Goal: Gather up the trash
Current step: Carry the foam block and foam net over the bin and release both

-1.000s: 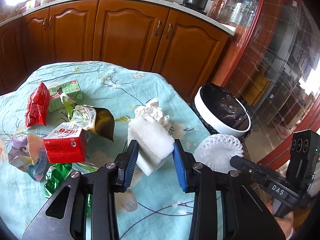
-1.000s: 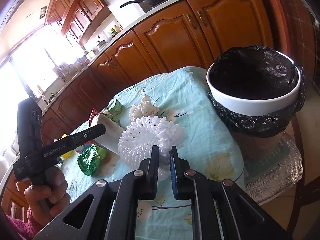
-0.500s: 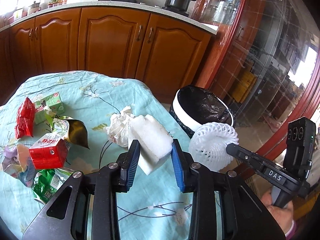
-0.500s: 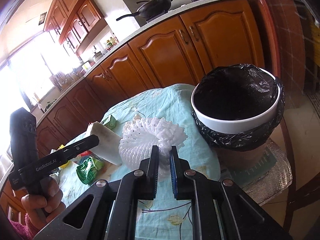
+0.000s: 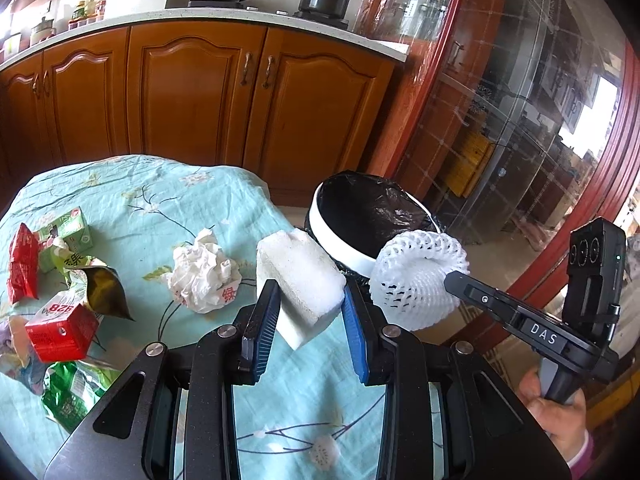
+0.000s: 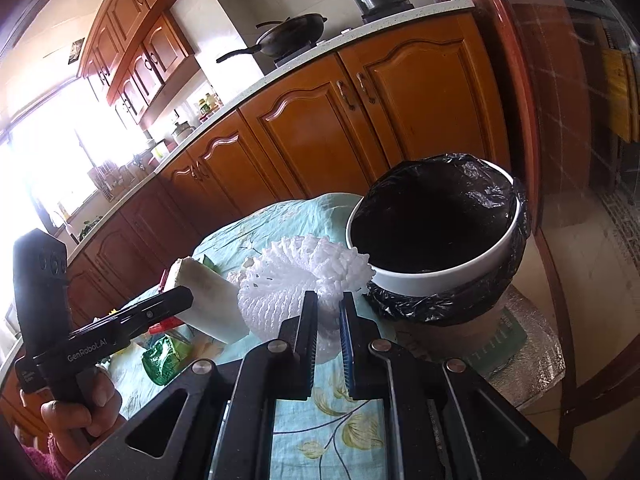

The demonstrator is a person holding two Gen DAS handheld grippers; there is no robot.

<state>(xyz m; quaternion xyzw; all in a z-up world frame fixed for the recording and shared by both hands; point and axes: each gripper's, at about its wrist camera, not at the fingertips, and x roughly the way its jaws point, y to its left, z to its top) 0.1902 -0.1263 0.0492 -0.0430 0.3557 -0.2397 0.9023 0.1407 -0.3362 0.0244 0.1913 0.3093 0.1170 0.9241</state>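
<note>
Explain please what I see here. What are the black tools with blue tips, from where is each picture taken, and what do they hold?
There is no robot: a person holds a hand-held gripper in each hand, each with a fisheye camera looking along its fingers. In the left camera's picture, the left gripper clamps a white foam block. In the right camera's picture, the right gripper pinches a white foam fruit net. Both are raised above the table, near a bin lined with a black bag. On the flowered cloth lie a crumpled tissue, a red carton, a green carton and wrappers.
</note>
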